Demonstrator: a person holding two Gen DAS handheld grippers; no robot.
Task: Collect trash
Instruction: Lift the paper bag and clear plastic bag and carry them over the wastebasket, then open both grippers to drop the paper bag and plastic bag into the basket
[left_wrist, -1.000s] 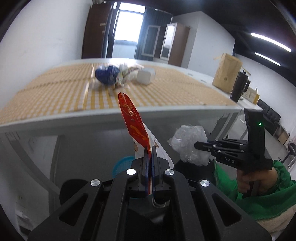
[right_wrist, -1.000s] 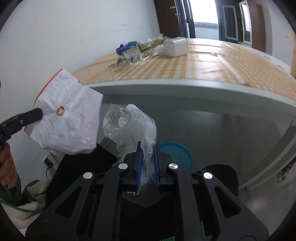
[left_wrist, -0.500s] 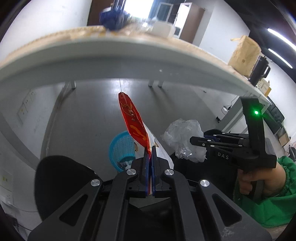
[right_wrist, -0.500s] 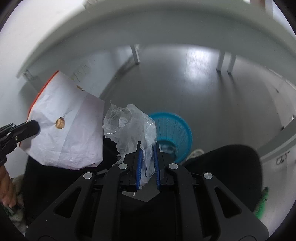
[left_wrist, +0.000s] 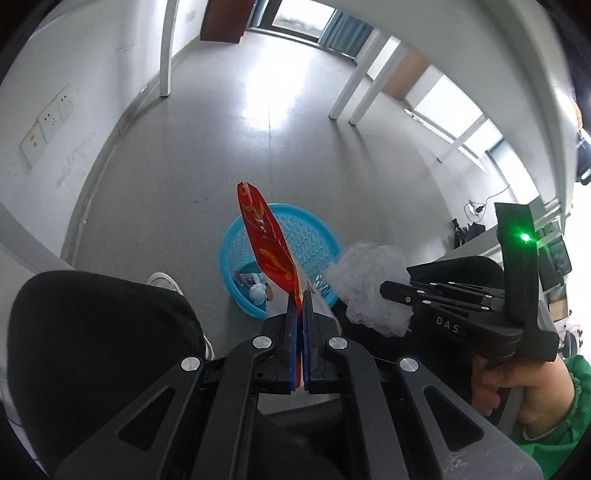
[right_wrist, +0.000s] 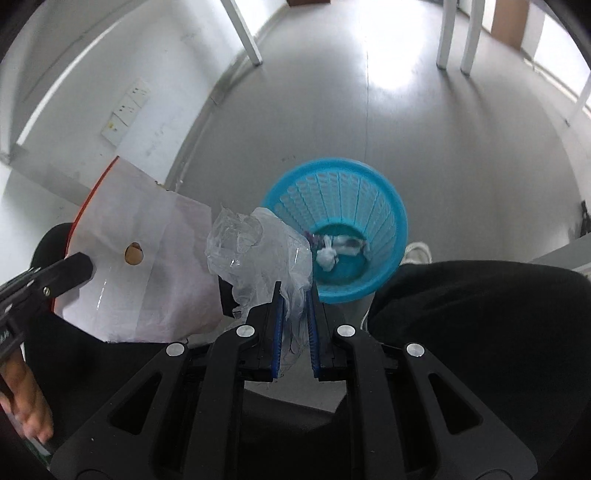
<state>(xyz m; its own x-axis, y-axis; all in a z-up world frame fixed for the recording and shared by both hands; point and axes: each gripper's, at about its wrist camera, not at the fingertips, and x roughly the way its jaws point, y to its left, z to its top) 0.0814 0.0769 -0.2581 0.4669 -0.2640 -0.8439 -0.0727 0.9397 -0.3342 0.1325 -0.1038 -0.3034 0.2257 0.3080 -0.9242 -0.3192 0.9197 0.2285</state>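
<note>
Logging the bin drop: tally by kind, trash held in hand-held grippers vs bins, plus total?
Held trash pieces: 2, the red-and-white wrapper and the clear plastic film
Bins: 1, the blue basket, some trash already inside
Total: 3

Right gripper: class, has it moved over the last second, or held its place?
Yes. The right gripper, shut on the clear plastic wrap, has dropped from tabletop level to below the table edge and now points down at the blue basket.
</note>
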